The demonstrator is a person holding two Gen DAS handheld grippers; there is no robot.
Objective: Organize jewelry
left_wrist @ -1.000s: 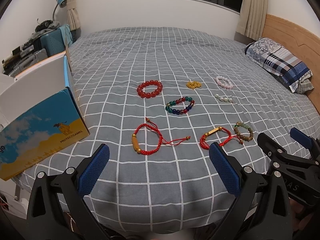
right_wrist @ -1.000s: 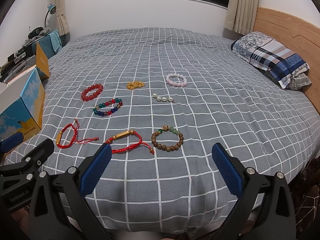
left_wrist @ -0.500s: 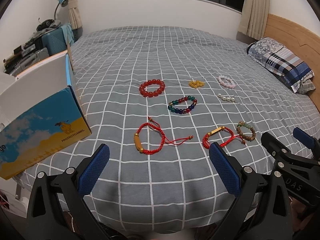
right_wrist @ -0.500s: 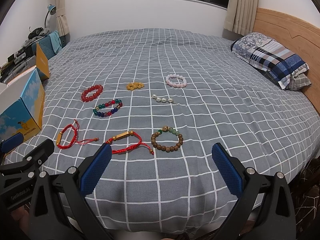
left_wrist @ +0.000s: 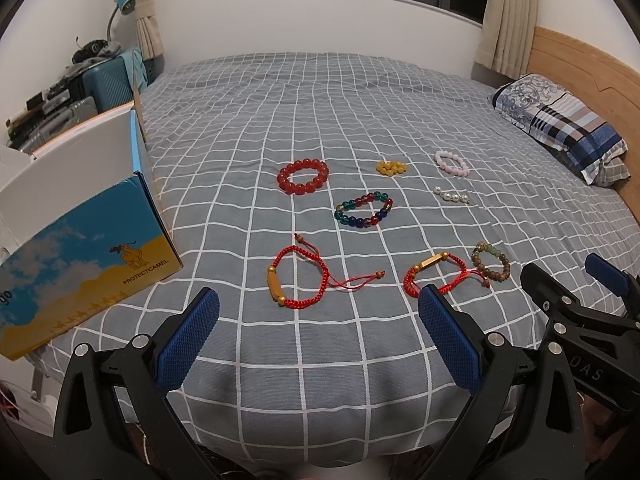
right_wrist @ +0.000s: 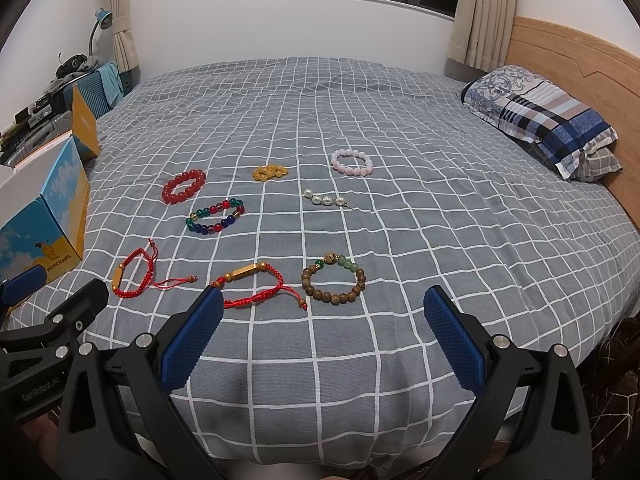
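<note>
Bracelets (left_wrist: 302, 177) lie spread on the bed (left_wrist: 320, 360), ahead of both hand-held grippers. The left hand-held gripper (left_wrist: 318, 336) and right hand-held gripper (right_wrist: 320, 332) gape wide, holding nothing, near the bed's edge.

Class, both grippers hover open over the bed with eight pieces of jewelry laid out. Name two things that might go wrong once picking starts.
1. The two red cord bracelets have loose trailing tails; a finger might snag one and drag the piece.
2. The wooden bead bracelet lies right beside a cord's knotted end, so the right gripper might pinch both, or bunch up the soft bedspread.
</note>
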